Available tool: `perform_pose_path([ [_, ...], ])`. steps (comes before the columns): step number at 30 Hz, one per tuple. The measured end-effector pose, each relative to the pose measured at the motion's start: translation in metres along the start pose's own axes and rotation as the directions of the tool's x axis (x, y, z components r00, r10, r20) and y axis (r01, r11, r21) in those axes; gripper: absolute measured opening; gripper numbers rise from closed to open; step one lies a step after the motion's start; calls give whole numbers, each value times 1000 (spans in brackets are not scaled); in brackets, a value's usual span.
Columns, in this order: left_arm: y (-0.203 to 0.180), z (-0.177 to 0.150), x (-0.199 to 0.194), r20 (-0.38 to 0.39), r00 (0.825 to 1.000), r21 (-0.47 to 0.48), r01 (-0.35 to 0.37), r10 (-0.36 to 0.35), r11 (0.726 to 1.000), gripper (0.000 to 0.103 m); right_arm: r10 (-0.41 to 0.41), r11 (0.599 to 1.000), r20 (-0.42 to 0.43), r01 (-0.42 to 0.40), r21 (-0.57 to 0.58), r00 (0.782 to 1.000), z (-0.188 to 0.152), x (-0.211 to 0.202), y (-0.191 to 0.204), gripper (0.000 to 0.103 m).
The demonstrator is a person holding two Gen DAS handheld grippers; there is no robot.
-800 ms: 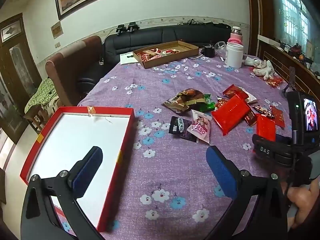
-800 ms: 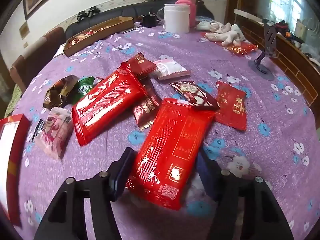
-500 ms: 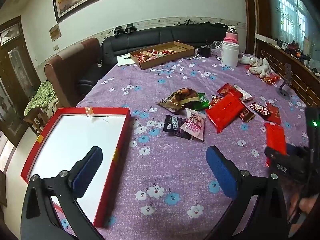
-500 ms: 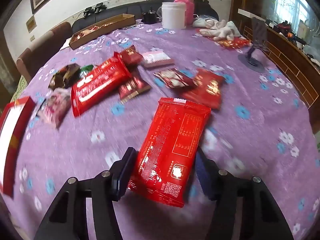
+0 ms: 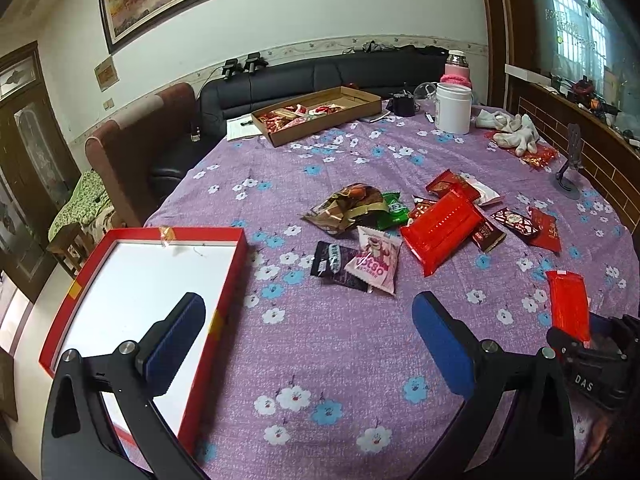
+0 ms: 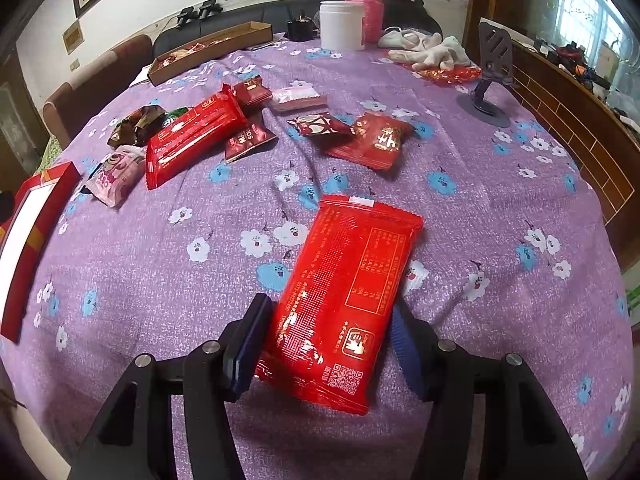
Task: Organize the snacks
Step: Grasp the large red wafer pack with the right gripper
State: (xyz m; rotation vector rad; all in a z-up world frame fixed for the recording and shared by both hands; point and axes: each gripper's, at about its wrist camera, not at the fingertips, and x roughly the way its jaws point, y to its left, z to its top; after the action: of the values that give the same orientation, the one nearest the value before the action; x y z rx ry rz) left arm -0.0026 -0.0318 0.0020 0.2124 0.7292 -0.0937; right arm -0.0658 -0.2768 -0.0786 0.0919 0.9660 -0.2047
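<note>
Right claw (image 6: 326, 340) clamped on red snack packet (image 6: 344, 300), left claw (image 5: 308, 344) spread apart (beside red tray (image 5: 224, 300))

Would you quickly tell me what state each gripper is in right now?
Left gripper: open, holding nothing, above the table's edge beside the red tray.
Right gripper: shut on the red snack packet.

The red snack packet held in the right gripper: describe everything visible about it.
The red snack packet is a flat, glossy, foil-like pouch, rectangular with crimped ends. Its visible face carries gold print: a text panel, a boxed table, a small logo and a QR code near the lower end. The right gripper has its jaws closed on the long edges near that lower end, with the far end pointing away across the purple floral tablecloth. It appears lifted; any contact with the cloth is unclear.
</note>
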Motion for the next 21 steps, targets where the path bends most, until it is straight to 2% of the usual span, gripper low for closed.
perform_pose_path([
  [5, -11, 6, 12, -1, 1000, 28, 0, 0, 1000, 103, -2, 1000, -6, 2, -22, 1000, 1, -1, 0, 62],
  [9, -18, 11, 19, 5, 1000, 20, 27, -27, 999, 103, 6, 999, 4, -5, -49, 1000, 0, 0, -1, 66],
  [21, -40, 21, 42, -16, 999, 65, 53, -52, 996, 103, -5, 999, 4, 5, -49, 1000, 4, 6, -8, 88],
])
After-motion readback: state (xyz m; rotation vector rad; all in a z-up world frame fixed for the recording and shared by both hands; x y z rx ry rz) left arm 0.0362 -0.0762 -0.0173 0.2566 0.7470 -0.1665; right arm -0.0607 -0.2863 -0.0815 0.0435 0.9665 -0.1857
